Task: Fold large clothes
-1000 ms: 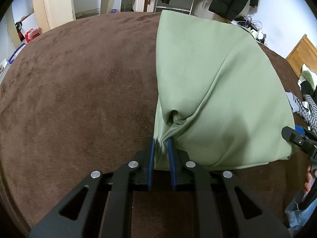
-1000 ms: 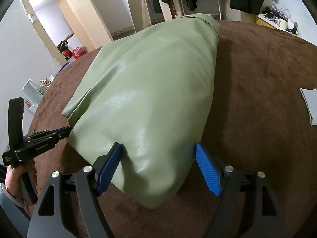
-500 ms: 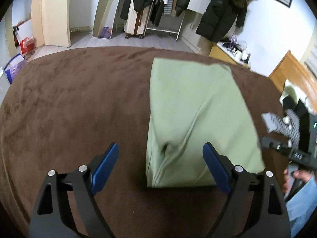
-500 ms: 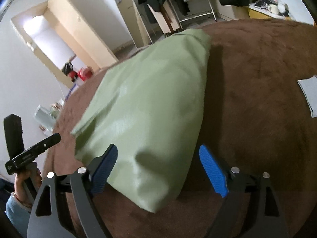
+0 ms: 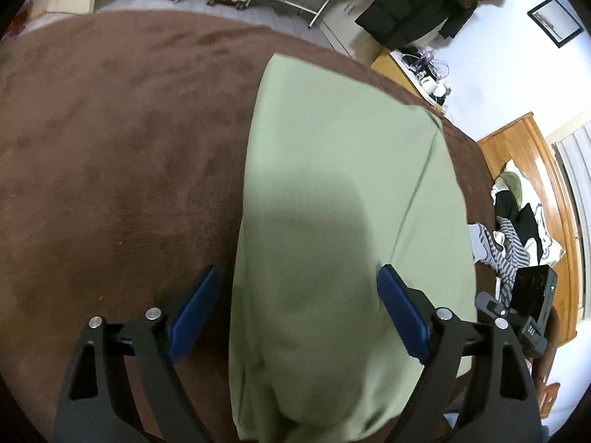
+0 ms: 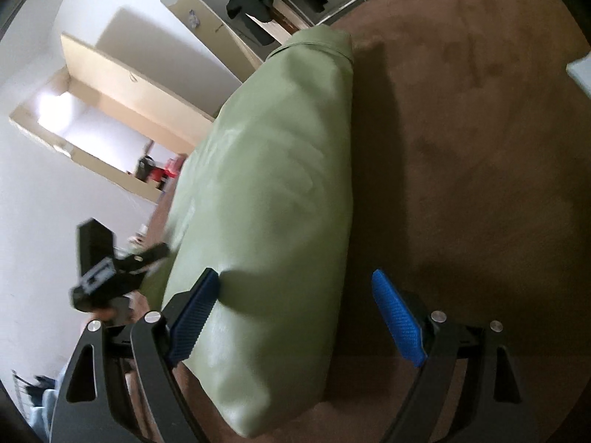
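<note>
Green cloth, smooth and faintly glossy, is your folded garment (image 5: 332,221): it lies as a long stacked panel on the brown plush surface (image 5: 110,147), running from the bottom centre of the left wrist view up toward the upper middle, with a seam line down its right half. It looks laid flat and narrow like this so that a further fold can shorten it, though I judge that only from its shape. Your left tongs (image 5: 299,313) stand spread wide at the bottom of that view, one blue pad over the brown surface, the other over the green cloth; they grip nothing. In the right wrist view the garment fills the centre, its near end bulging at the bottom. Your right tongs (image 6: 295,317) are likewise released and wide; the left pad seems to brush the cloth's edge, the right pad hangs over bare brown.
</note>
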Demonstrator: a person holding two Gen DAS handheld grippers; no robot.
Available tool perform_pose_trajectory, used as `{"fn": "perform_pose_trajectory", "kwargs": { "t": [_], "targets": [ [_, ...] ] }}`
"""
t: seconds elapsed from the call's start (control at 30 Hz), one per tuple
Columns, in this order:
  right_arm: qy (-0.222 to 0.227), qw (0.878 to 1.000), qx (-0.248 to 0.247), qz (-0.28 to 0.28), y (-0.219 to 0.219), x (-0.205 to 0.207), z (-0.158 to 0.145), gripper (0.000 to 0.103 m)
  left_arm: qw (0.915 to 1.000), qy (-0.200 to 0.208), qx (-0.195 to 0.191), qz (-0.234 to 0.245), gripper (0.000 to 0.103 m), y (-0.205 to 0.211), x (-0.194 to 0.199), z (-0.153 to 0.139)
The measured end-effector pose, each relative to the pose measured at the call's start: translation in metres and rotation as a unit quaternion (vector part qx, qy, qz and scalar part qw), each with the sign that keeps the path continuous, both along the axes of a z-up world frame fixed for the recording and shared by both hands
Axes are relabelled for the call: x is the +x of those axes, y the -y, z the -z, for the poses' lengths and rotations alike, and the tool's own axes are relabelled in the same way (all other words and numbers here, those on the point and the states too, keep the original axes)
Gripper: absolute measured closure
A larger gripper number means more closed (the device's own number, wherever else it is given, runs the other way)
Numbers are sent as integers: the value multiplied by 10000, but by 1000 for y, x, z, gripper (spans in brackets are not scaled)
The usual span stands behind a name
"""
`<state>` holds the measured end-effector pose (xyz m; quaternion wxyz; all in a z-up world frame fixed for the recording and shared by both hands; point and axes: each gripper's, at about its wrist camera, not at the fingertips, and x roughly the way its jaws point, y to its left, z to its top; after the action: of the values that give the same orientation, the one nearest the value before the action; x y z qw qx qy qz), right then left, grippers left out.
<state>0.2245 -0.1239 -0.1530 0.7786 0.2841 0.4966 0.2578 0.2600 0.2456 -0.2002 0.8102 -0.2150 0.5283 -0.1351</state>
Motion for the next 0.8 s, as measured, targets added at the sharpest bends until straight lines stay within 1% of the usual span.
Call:
{"fn": "perform_pose_trajectory", "kwargs": {
  "t": [0.1,0.23,0.33,0.43,0.5,0.57,0.67,0.7,0.73,0.77,0.8],
  "targets": [
    [-39,9998,196,-5,3,2,6,19,9999,-112,-74,63,18,-1,3,16],
    [-128,9984,541,-54,3,9,15,19,9988,-96,-473,43,18,-4,2,31],
    [-165,9969,759,-115,2,15,22,19,9977,22,-669,94,18,-5,0,36],
    [-187,9947,989,-214,0,20,28,19,9953,107,-949,150,17,-7,1,40],
    [-175,9934,1095,-290,-3,24,31,22,9939,156,-1071,189,17,-7,1,42],
    [-186,9927,1135,-350,-7,28,33,22,9927,184,-1146,317,17,-2,2,43],
    [-219,9921,1158,-432,-10,35,35,22,9882,131,-1409,585,18,8,4,44],
    [-226,9920,1161,-442,-11,35,35,22,9869,89,-1429,745,18,15,6,45],
    [-232,9920,1153,-449,-12,37,35,23,9872,75,-1357,829,18,20,8,44],
    [-235,9923,1135,-438,-13,36,36,27,9876,71,-1290,891,18,25,9,44],
    [-242,9927,1106,-418,-13,34,37,32,9876,72,-1270,924,20,28,10,43]
  ]
}}
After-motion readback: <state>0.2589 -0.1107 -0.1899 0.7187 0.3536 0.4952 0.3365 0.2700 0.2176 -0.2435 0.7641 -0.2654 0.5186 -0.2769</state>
